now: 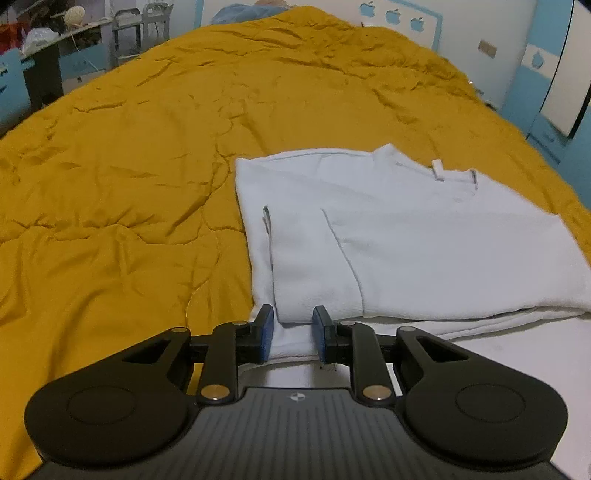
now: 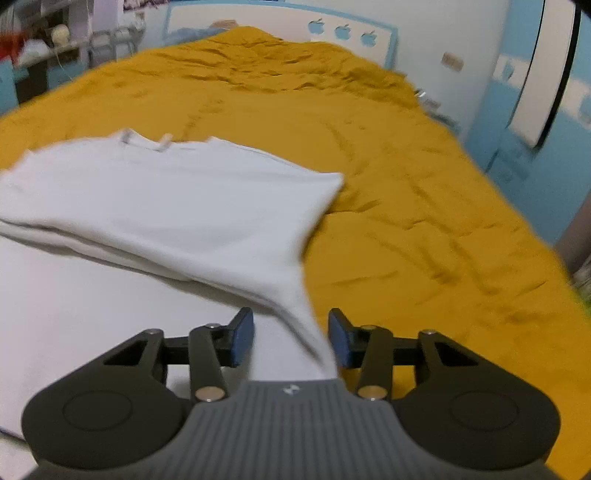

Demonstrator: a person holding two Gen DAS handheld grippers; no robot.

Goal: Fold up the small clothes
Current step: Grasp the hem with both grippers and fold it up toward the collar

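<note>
A cluttered shelf (image 1: 55, 33) is seen at the upper left of the left wrist frame, beyond a bed covered by a mustard-yellow quilt (image 1: 122, 177). A white shirt (image 1: 388, 229), partly folded, is laid flat on the quilt at centre right of that frame, collar toward the top. The left tongs (image 1: 293, 334) are found at lower centre, jaws parted, with the shirt's near edge lying between the blue pads but not clamped. In the right wrist frame the shirt (image 2: 177, 206) occupies the left and centre, blurred. The right tongs (image 2: 291, 339) are at lower centre, jaws set apart; a raised fold of cloth passes between them, touching the right pad.
</note>
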